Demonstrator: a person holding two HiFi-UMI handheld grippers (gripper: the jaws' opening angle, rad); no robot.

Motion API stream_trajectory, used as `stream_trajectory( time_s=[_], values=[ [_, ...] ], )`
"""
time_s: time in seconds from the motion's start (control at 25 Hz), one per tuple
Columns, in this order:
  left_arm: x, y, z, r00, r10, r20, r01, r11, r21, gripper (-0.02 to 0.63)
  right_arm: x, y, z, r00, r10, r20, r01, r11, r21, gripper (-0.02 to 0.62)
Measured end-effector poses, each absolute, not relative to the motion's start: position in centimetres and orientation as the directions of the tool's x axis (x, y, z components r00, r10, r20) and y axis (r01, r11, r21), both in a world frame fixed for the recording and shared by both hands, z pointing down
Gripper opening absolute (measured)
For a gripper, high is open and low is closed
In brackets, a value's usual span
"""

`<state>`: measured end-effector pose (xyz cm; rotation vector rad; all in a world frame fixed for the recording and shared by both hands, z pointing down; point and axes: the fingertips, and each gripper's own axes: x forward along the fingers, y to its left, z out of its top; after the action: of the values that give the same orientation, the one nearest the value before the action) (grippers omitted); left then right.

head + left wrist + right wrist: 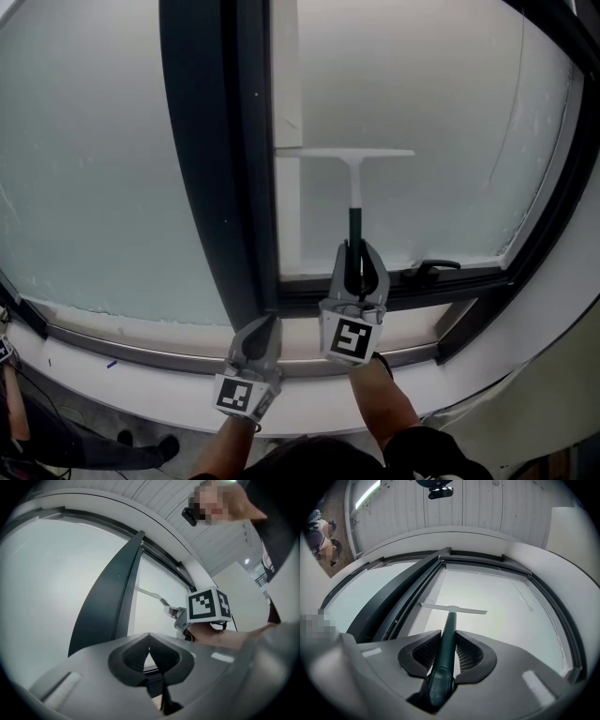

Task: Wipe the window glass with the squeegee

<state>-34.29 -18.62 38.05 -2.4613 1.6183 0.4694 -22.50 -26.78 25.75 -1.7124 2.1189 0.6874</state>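
Head view: The right tool (357, 255) points up at the window glass (441, 103) and pinches the dark green handle of the squeegee (354, 187). The squeegee stands upright. Its pale blade is horizontal and lies against the right pane, just right of the dark mullion (211, 159). A black window handle (431, 269) sits on the lower frame, to the right of the tool. The left tool (266, 323) hangs lower, near the foot of the mullion and above the white sill (131, 380), apart from the squeegee.

Left gripper view: The jaws of the left tool (150, 652) are pressed together at the tips with nothing between them. Beyond them shows the marker cube (208, 604) of the right tool, with the squeegee (151, 594) reaching toward the glass.

Right gripper view: The jaws of the right tool (447, 637) clamp the squeegee (446, 641) handle from both sides. The blade lies across the pane near its left edge
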Motion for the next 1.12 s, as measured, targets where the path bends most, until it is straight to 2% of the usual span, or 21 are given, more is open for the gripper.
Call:
stream_trajectory(
  time_s=[1.12],
  values=[
    [-33.3,-18.8,39.8,0.377,-0.880,-0.288,-0.911,-0.409,0.055,0.000,-22.2,-26.3,30.1,-0.229,-0.851,-0.472,-0.967,0.144,0.209,0.097]
  ],
)
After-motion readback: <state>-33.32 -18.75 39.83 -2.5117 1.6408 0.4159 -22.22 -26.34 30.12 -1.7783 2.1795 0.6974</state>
